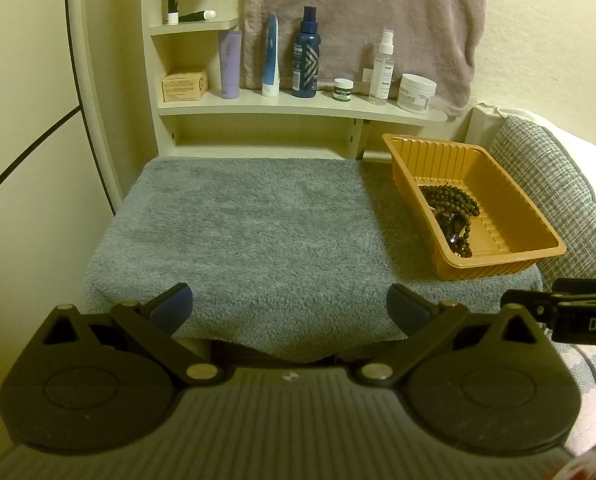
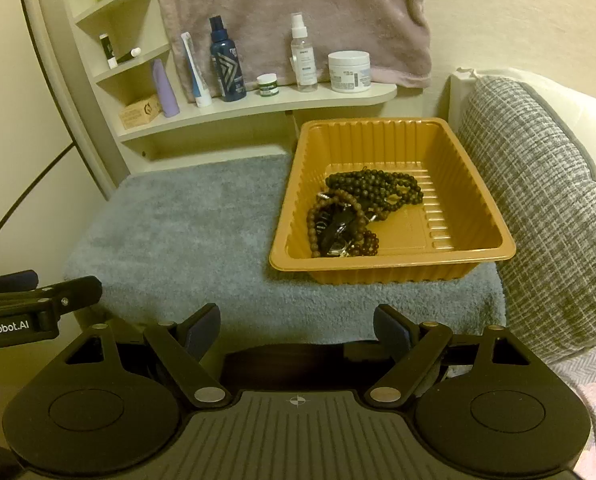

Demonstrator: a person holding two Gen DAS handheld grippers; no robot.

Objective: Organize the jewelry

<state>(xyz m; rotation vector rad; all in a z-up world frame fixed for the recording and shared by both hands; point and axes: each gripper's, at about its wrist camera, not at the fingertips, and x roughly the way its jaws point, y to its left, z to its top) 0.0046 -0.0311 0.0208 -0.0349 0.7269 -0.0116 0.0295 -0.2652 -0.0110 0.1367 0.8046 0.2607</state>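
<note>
Beads (image 2: pixel 358 208) lie heaped in the left half of the orange tray (image 2: pixel 478 216), which sits on the grey towel (image 2: pixel 177 232) ahead and slightly right of the right gripper (image 2: pixel 298 328), the nearer one. Both it and the left gripper (image 1: pixel 289 308) hang wide open and empty at the towel's near edge. Reaching in means clearing the tray's near rim, while the towel to its left offers open room.

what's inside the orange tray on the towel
Inside the orange tray lies a heap of beaded strands, dark and brown, tangled over a black item. Whatever lies beneath the heap is covered.
</note>
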